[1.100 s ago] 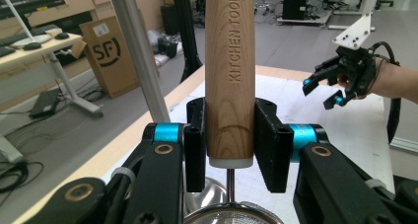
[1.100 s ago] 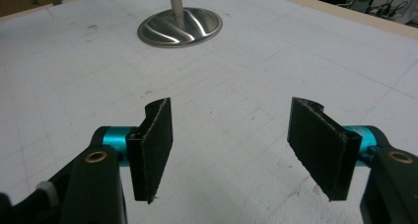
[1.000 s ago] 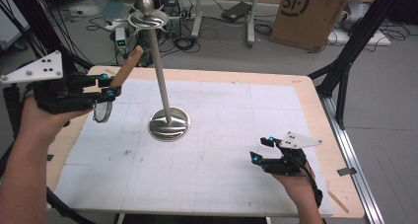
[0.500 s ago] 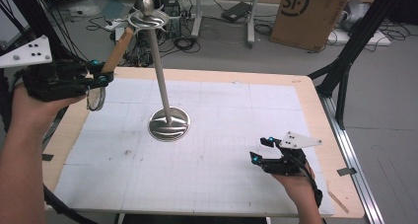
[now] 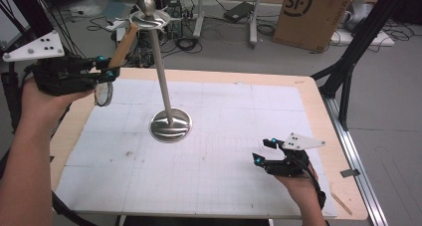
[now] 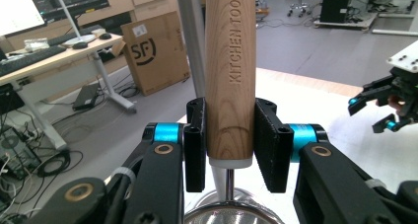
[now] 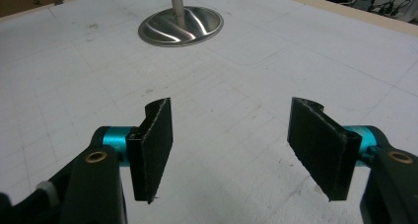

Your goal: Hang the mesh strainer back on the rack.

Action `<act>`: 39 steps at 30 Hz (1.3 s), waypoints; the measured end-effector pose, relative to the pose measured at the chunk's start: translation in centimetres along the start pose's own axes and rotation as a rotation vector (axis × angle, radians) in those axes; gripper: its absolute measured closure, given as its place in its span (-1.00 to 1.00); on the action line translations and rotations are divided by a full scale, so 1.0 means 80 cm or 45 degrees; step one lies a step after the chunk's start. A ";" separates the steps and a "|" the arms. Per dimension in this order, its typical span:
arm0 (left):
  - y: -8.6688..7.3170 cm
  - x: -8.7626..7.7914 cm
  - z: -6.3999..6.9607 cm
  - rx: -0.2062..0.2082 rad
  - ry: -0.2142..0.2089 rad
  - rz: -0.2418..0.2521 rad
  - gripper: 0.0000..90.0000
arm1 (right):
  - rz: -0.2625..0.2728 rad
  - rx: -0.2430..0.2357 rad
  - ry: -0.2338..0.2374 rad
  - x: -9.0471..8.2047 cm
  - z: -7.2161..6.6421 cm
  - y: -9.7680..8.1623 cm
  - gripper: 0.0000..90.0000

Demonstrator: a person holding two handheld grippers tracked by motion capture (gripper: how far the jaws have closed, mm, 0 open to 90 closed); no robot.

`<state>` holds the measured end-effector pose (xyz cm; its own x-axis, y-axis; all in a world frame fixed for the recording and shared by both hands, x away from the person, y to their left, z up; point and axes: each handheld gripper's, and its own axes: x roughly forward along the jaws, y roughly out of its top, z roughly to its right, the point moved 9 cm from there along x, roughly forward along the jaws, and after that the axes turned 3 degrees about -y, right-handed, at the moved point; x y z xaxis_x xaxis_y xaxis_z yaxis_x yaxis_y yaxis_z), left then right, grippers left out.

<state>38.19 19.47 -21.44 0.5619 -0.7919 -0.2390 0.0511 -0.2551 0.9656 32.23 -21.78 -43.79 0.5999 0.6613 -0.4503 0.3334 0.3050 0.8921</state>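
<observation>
Left gripper: clamped on wooden-handled utensil, raised since a second ago, handle tip now at stand top hooks; hanging imminent. Right gripper: parted, empty, right of stand.

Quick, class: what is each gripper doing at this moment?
Left gripper: closed on the wooden handle of a kitchen tool, raised beside the metal stand.
Right gripper: open, holding nothing, low over the table.
</observation>
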 end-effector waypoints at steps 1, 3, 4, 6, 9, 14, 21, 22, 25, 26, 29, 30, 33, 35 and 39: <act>-0.001 0.001 -0.002 -0.002 0.005 -0.003 0.53 | 0.001 0.005 0.001 0.000 0.000 0.000 -0.26; -0.002 0.002 -0.006 -0.008 0.020 -0.012 0.53 | 0.001 0.003 0.002 -0.001 0.000 0.000 -0.26; -0.003 0.003 -0.008 -0.012 0.025 -0.017 0.53 | 0.003 0.001 -0.002 -0.001 0.001 0.000 -0.26; -0.005 0.005 -0.011 -0.019 0.034 -0.023 0.53 | 0.001 0.004 0.001 -0.002 0.000 0.000 -0.26; -0.007 0.009 -0.013 -0.031 0.041 -0.027 0.53 | 0.002 0.006 0.002 -0.002 0.000 0.000 -0.26; -0.012 0.018 -0.014 -0.042 0.043 -0.044 0.53 | 0.000 0.004 0.000 -0.002 0.000 0.001 -0.26; -0.020 0.034 -0.014 -0.055 0.057 -0.072 0.53 | -0.001 0.009 0.001 -0.003 0.000 0.001 -0.26; -0.020 0.036 -0.014 -0.055 0.055 -0.073 0.53 | 0.000 0.006 0.001 -0.003 0.000 0.001 -0.26; -0.021 0.041 -0.014 -0.065 0.051 -0.074 0.53 | 0.003 0.004 0.001 -0.002 0.000 0.000 -0.26; -0.021 0.042 -0.014 -0.064 0.049 -0.077 0.53 | 0.003 0.003 0.001 -0.002 0.000 0.000 -0.26; -0.022 0.046 -0.013 -0.074 0.046 -0.077 0.53 | 0.003 0.005 0.002 -0.003 0.001 0.000 -0.26; -0.022 0.048 -0.013 -0.073 0.044 -0.077 0.53 | 0.006 0.003 -0.001 -0.003 0.001 0.001 -0.26; -0.022 0.051 -0.012 -0.080 0.042 -0.076 0.53 | 0.006 0.007 -0.001 -0.004 0.001 0.001 -0.26; -0.023 0.053 -0.012 -0.085 0.039 -0.075 0.52 | 0.005 0.005 -0.001 -0.004 0.001 0.001 -0.26; -0.025 0.056 -0.010 -0.109 0.027 -0.046 0.52 | 0.008 0.008 -0.005 -0.006 0.003 0.001 -0.26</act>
<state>41.23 16.88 -24.33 0.5759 -0.7708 -0.2726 0.1414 -0.2345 0.9618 32.13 -22.20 -43.51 0.6047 0.6606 -0.4448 0.3339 0.2968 0.8947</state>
